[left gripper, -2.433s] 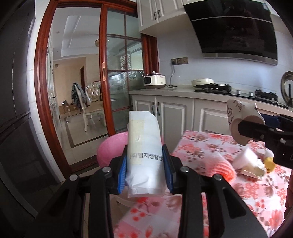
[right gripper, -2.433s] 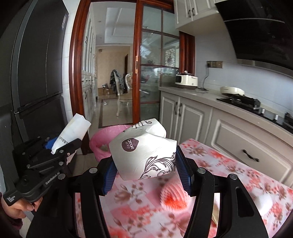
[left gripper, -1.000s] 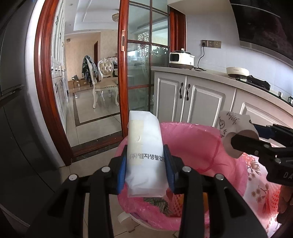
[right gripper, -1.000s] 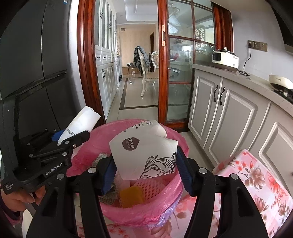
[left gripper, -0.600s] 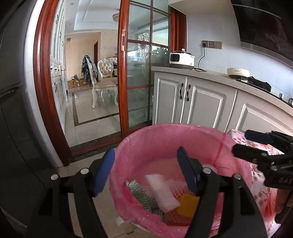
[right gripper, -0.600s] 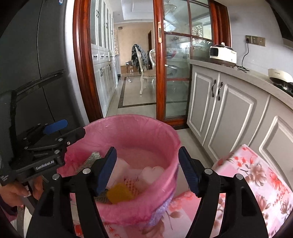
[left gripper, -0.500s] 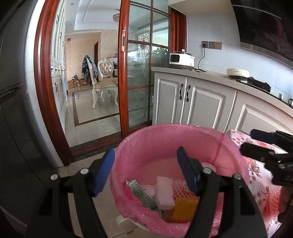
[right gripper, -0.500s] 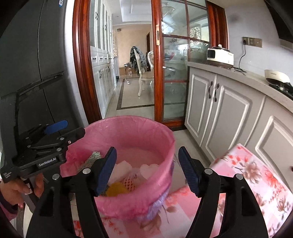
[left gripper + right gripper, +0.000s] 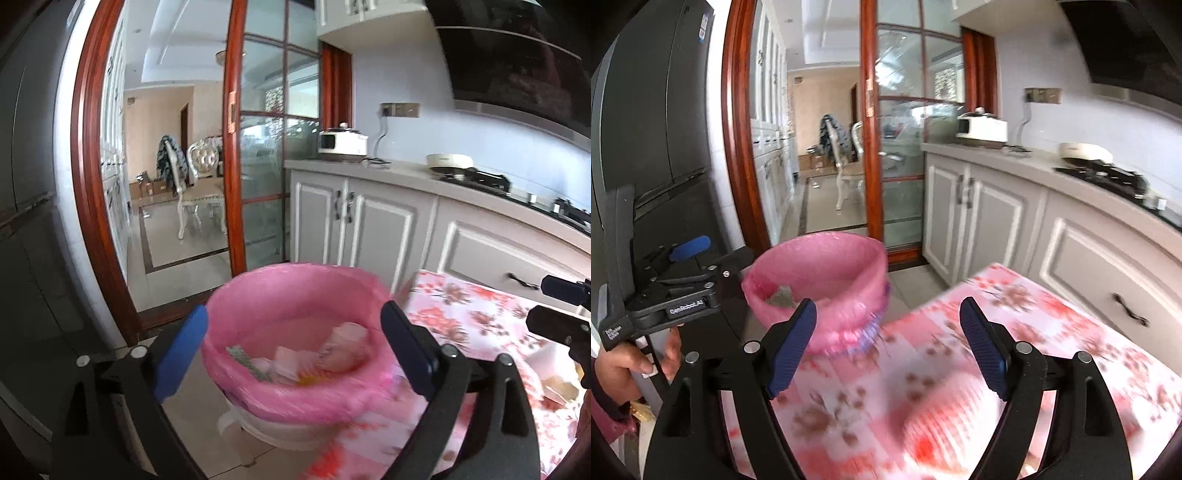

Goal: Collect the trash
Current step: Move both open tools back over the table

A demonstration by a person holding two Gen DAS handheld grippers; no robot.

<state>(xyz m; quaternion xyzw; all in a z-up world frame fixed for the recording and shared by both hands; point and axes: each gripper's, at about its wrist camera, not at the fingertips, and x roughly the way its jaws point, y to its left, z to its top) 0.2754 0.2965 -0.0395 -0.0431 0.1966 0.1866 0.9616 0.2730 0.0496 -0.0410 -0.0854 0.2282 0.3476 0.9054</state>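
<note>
Opening on both sides: left gripper (image 9: 293, 341) and right gripper (image 9: 886, 341) have jaws spreading wide, nothing between the pads. Trash (image 9: 295, 360) sits inside the pink-lined bin (image 9: 258, 291), which stands on the floor just beside the floral tablecloth (image 9: 1034, 314). Left gripper frames the bin; right gripper is over the cloth. A hand (image 9: 624, 363) grips the left tool's handle.
</note>
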